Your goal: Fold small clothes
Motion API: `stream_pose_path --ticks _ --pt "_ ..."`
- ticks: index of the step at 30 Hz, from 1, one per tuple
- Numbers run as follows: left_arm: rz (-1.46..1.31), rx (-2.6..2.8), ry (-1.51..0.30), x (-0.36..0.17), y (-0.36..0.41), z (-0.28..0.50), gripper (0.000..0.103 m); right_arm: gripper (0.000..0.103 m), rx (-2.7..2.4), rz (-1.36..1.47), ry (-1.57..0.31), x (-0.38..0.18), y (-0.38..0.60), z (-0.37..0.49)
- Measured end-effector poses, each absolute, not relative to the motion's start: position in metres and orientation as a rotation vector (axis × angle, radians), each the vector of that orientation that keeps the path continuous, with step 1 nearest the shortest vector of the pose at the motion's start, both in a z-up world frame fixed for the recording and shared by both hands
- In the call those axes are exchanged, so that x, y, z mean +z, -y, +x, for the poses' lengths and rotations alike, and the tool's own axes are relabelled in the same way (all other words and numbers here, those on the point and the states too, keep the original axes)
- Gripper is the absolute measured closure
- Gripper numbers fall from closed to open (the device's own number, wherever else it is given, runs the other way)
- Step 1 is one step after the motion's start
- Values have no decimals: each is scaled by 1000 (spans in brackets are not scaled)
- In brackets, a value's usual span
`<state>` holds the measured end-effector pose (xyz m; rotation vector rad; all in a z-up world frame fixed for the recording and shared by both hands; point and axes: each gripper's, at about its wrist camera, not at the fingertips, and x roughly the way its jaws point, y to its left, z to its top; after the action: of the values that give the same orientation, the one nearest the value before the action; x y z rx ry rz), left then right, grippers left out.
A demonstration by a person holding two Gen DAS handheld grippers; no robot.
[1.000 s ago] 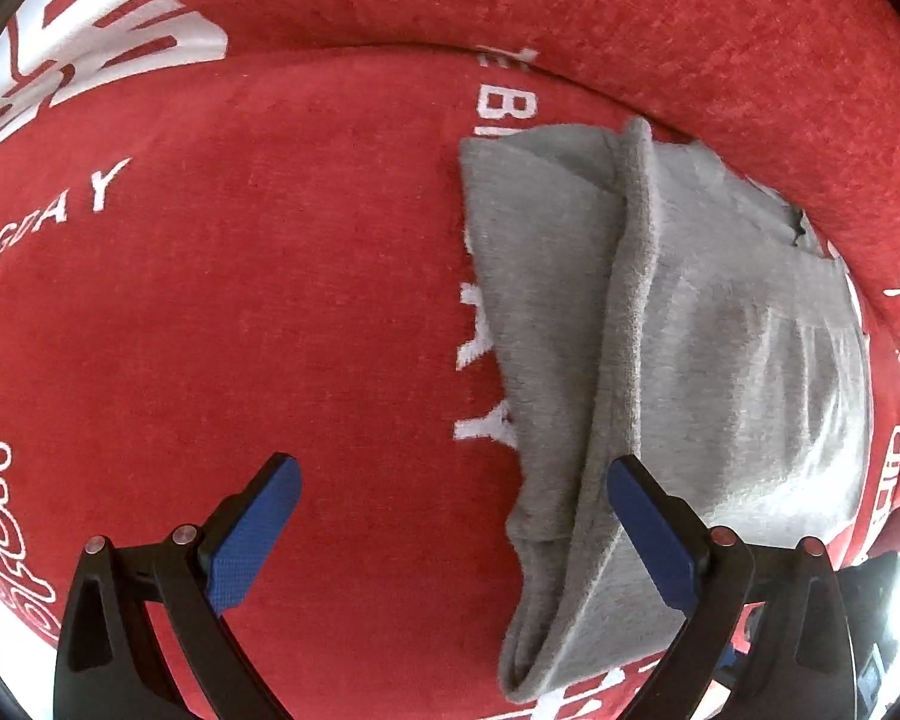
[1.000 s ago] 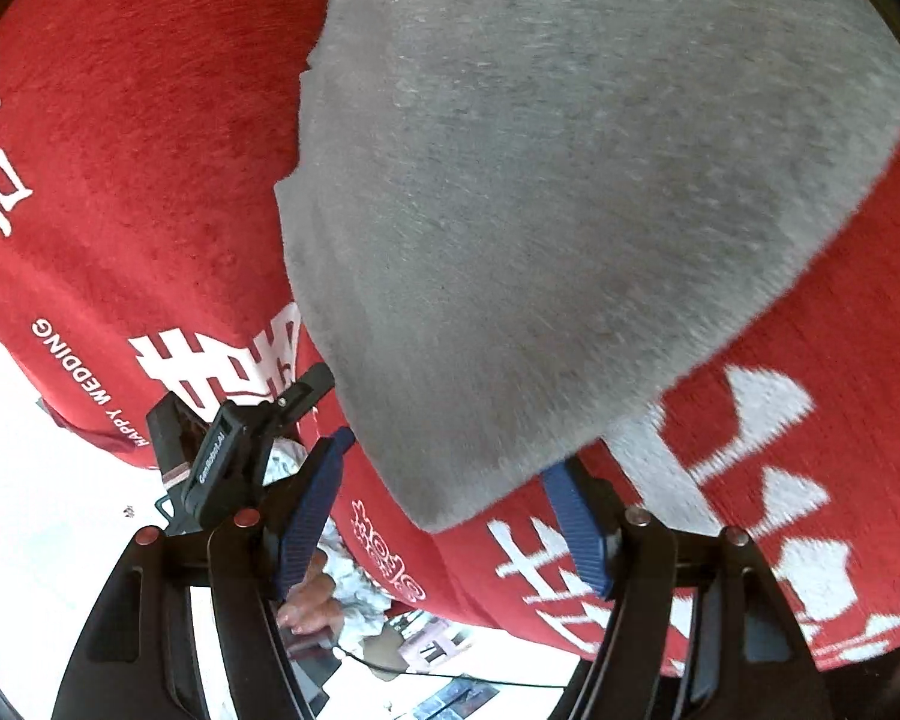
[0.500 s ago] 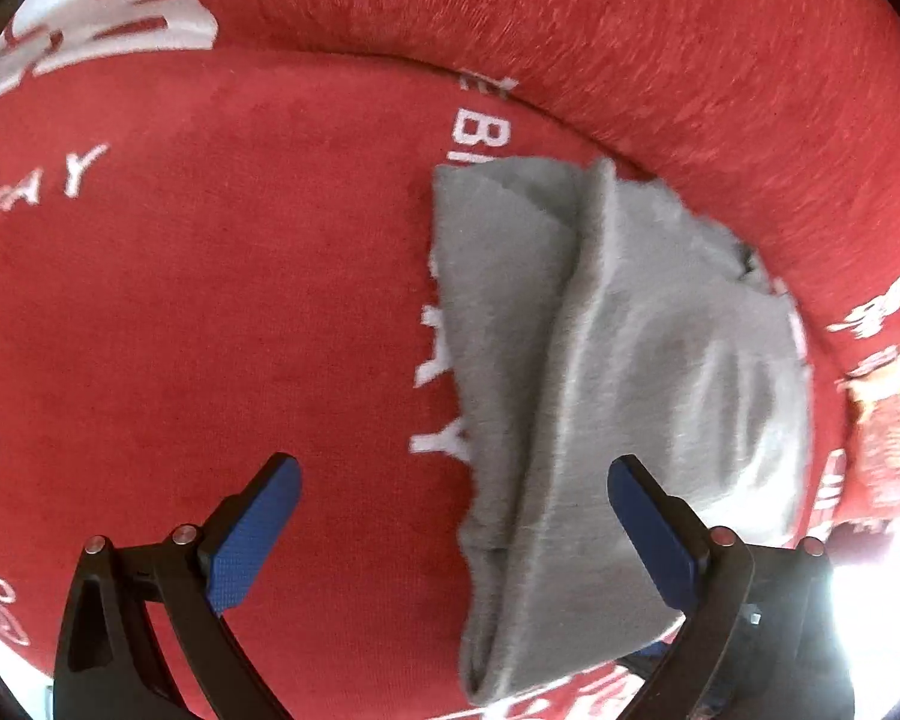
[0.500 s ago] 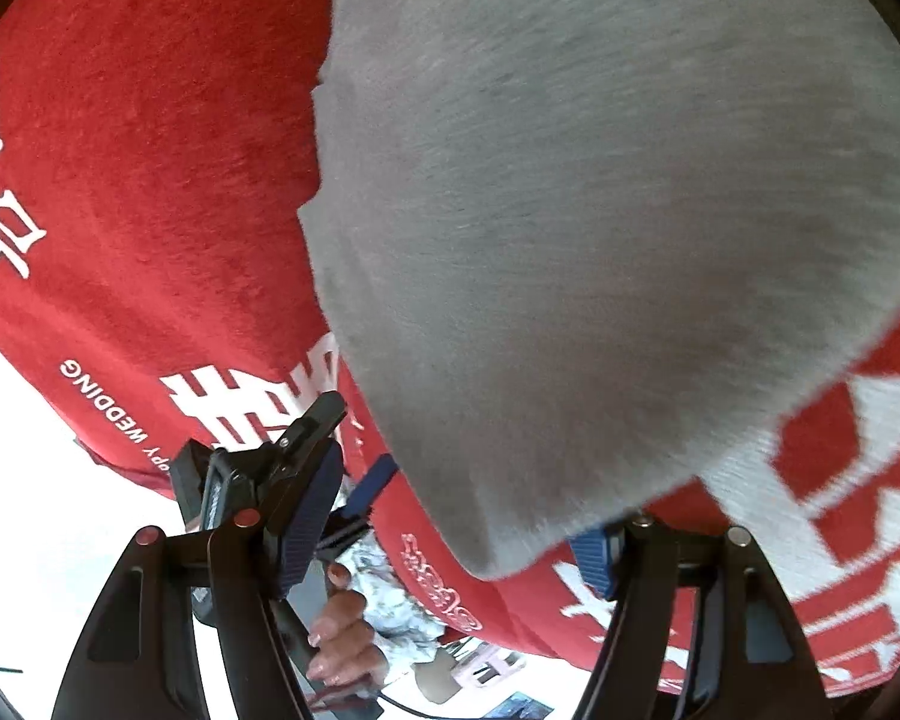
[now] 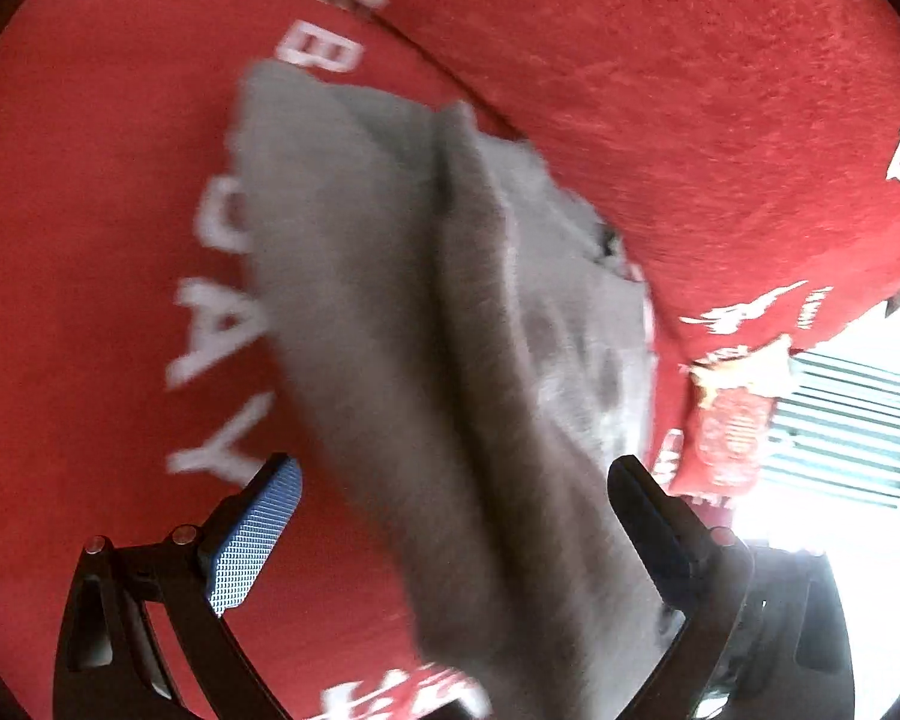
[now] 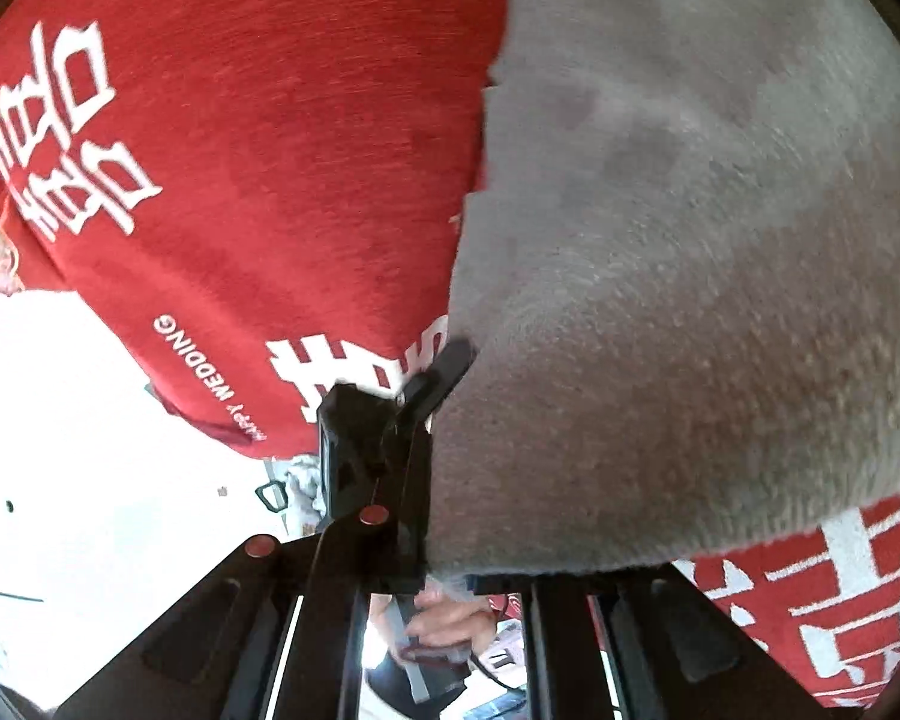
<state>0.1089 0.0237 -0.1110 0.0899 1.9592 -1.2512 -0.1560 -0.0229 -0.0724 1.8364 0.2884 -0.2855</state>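
Left wrist view: the left gripper is standing wide apart over the grey cloth, which is lying on the red cover. Right wrist view: the right gripper, its jaws just closed, is pinching the cloth's near edge.

garment on blanket — folded

Both wrist views look closely down at one grey garment on red cloth.
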Motion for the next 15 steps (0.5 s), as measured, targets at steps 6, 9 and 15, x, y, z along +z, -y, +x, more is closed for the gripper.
stream_pose_path --ticks 6,9,15 --pt "285 -1258 -1865 -100 7 82 3 94 -299 1826 -500 -90 4 -155" --pt "465 -1198 -1770 -101 16 67 22 88 -305 1773 -660 -91 -3 -154" --pt "568 -1178 -1677 -92 22 50 22 55 -357 1577 -871 -62 13 -178"
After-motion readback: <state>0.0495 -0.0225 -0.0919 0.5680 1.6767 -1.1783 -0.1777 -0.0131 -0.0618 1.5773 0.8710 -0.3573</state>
